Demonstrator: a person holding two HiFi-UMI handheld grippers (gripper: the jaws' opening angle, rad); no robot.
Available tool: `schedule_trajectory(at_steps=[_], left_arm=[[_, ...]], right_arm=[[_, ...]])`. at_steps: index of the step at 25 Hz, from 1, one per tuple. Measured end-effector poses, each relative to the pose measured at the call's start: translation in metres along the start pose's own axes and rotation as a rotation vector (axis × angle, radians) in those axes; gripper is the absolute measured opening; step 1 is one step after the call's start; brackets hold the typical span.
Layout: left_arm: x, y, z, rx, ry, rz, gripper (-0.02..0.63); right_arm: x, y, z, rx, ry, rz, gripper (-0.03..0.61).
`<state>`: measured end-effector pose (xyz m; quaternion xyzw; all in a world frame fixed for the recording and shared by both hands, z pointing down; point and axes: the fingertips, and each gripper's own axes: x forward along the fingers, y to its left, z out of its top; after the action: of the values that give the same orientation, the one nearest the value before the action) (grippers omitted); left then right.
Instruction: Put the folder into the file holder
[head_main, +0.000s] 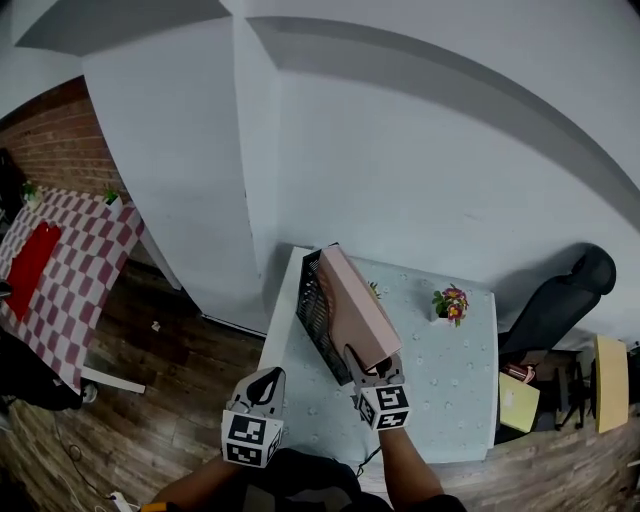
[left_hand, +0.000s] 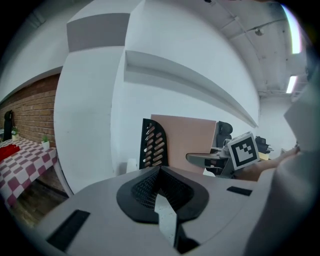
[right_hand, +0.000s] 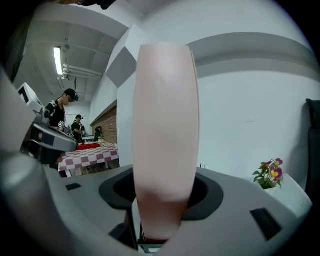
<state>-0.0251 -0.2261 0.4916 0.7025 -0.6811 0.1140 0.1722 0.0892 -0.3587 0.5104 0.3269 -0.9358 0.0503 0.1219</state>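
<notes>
A pink folder (head_main: 355, 310) stands on its edge inside the black slotted file holder (head_main: 313, 300) on the pale blue table (head_main: 450, 390). My right gripper (head_main: 368, 368) is at the folder's near end. In the right gripper view the folder (right_hand: 162, 135) rises between the jaws of the right gripper (right_hand: 162, 235), which stand wide with a dark gap on its left side. My left gripper (head_main: 266, 382) hovers at the table's near left edge, apart from the holder, jaws closed to a thin slit with nothing in them. From it I see the holder (left_hand: 152, 145) and folder (left_hand: 190, 137).
A small pot of flowers (head_main: 450, 305) stands on the table to the right of the holder. A black office chair (head_main: 560, 300) is at the far right. A red-checked table (head_main: 70, 270) stands to the left across the wooden floor. White walls rise behind. Two people (right_hand: 62, 112) are far off.
</notes>
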Motion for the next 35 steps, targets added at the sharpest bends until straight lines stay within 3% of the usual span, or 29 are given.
schedule_trajectory(at_steps=[5,11,14,17,20,28,35], left_arm=[[-0.004,-0.013,0.006,0.007,-0.033,-0.045,0.009],[-0.007,-0.031,0.014,0.050,-0.072,-0.105,0.009],[-0.008,-0.042,0.020,0.071,-0.092,-0.141,0.009],[-0.007,-0.050,0.026,0.088,-0.109,-0.173,0.009],[-0.006,-0.059,0.027,0.097,-0.112,-0.210,0.009],[-0.004,-0.076,0.024,0.123,-0.100,-0.287,0.009],[-0.005,-0.076,0.024,0.140,-0.099,-0.301,0.009]], right_arm=[[-0.035,-0.003,0.012,0.005,0.009,-0.059,0.229],[-0.081,-0.001,0.028,0.036,0.020,-0.193,0.220],[-0.103,0.004,0.036,0.057,0.005,-0.253,0.173],[-0.121,0.012,0.041,0.083,-0.006,-0.298,0.082],[-0.134,0.023,0.041,0.128,0.005,-0.305,0.019],[-0.155,0.033,0.024,0.151,0.019,-0.353,0.012],[-0.154,0.039,0.023,0.141,0.019,-0.363,0.012]])
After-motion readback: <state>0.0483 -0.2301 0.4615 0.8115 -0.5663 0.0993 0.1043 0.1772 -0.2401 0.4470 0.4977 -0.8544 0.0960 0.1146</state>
